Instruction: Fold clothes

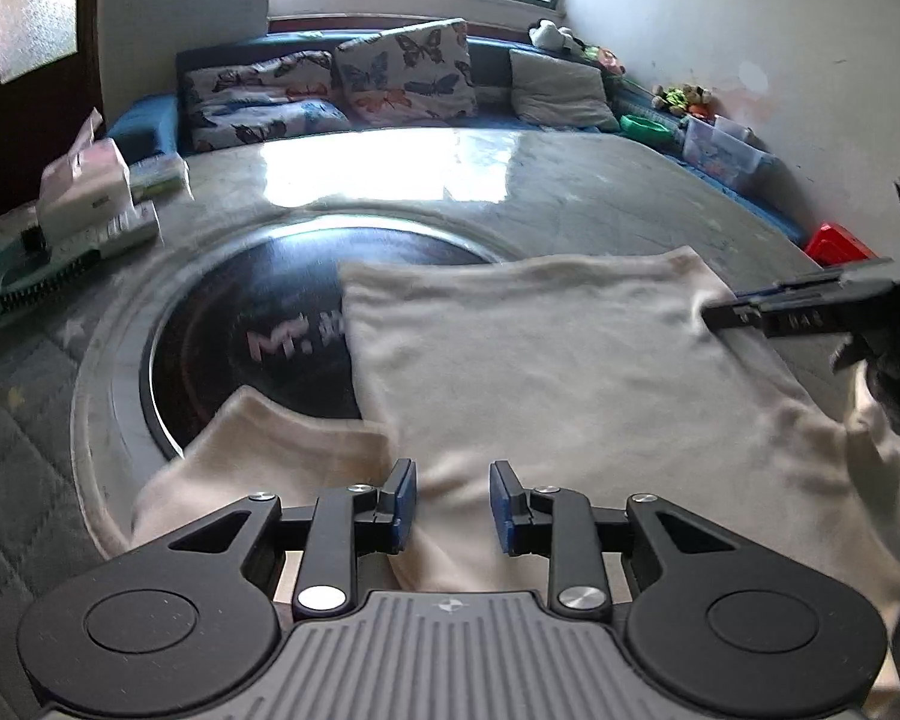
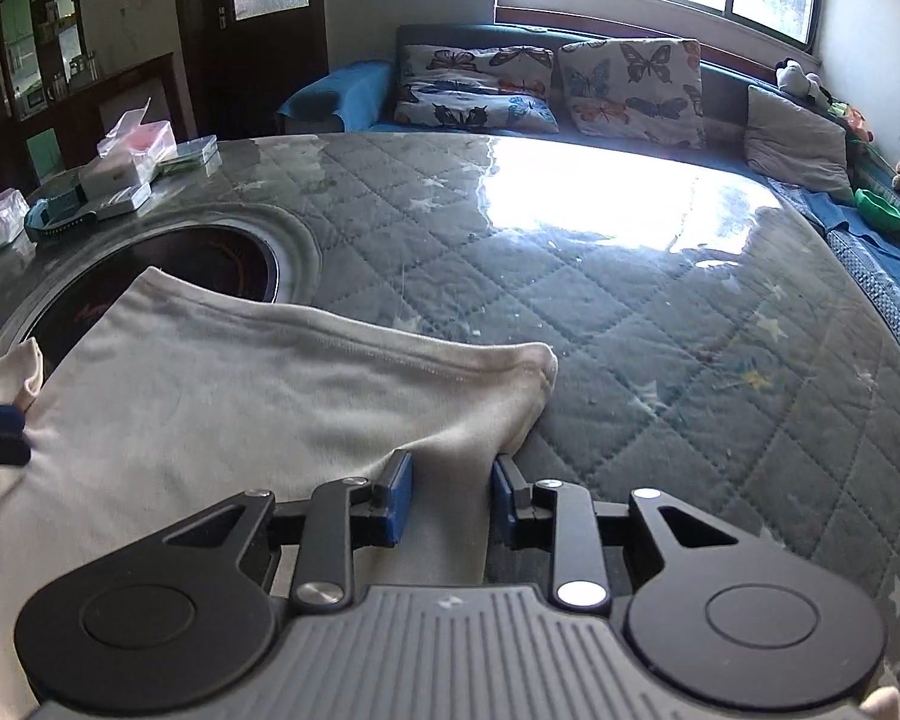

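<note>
I've got the left tongs [image 1: 453,507] hanging over the near edge of the cream garment [image 1: 570,372], jaws apart, cloth running under the gap, nothing pinched as far as I can see. The garment lies spread on the worktop [image 2: 660,312], a quilted grey cover under a glossy clear sheet, and its far-left part drapes over the round dark recess [image 1: 252,324] set into that top. White lettering shows inside the recess, but the cloth cuts it off and I can't read it.

Right tongs [image 2: 450,501] now: jaws parted with a bunched corner of the garment lying between the blue pads [image 2: 399,498]; whether they bite on it I cannot tell. In the left view, the right tongs [image 1: 711,317] press at the garment's right edge.

Containers: a clear plastic bin [image 1: 720,150] by the far wall holds colourful bits, too small to name. A green bowl [image 1: 645,126] sits beside it, contents hidden. On the worktop's left side, stacked boxes [image 2: 120,180] and a clear bag [image 2: 135,132] with something pink, blurred in the left view.
</note>
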The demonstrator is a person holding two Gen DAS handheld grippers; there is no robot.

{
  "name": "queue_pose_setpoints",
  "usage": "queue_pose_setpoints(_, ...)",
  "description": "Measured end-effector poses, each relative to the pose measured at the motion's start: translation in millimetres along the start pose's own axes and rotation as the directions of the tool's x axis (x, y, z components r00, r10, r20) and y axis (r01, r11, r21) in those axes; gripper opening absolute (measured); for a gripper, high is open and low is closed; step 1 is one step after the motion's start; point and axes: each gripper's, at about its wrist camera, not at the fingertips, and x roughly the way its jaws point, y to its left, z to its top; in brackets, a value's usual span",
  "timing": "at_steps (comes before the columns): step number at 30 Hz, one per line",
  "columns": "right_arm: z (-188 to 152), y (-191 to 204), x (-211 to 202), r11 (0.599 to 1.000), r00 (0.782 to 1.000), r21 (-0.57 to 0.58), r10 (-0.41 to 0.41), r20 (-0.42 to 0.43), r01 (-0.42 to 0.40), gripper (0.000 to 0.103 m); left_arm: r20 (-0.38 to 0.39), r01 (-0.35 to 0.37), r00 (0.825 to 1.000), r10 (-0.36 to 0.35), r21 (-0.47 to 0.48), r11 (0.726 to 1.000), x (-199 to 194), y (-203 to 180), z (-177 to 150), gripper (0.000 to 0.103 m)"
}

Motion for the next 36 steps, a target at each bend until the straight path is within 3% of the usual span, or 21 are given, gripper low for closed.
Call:
queue_pose_setpoints(8, 10, -1, 8, 1.000, 1.000, -0.012, 0.015, 0.001, -0.015, 0.028, -0.006, -0.093, 0.996, 0.093, -0.080, 0.992, 28, 11, 25, 0.032)
queue_pose_setpoints(11, 13, -1, 10, 1.000, 1.000, -0.014, 0.020, 0.002, -0.019, 0.030, -0.004, -0.109, 0.994, 0.109, -0.083, 0.991, 34, 14, 29, 0.010)
queue_pose_setpoints(14, 15, -2, 13, 1.000, 1.000, -0.016, 0.024, 0.003, -0.024, 0.032, 0.016, -0.134, 0.991, 0.135, -0.075, 0.988, 35, 16, 29, 0.006)
queue_pose_setpoints(18, 21, 0, 18, 0.999, 0.999, -0.021, 0.031, 0.007, -0.031, 0.033, 0.032, -0.181, 0.982, 0.184, -0.076, 0.981, 35, 22, 31, 0.005)
queue_pose_setpoints(28, 52, 23, 36, 0.995, 0.998, -0.086, 0.044, 0.054, -0.040, 0.034, 0.015, -0.217, 0.975, 0.220, -0.116, 0.969, 38, 52, 40, 0.006)
queue_pose_setpoints(36, 46, 32, 27, 0.987, 0.999, -0.159, 0.033, -0.004, -0.034, 0.034, 0.010, -0.223, 0.974, 0.226, -0.115, 0.968, 31, 48, 39, 0.012)
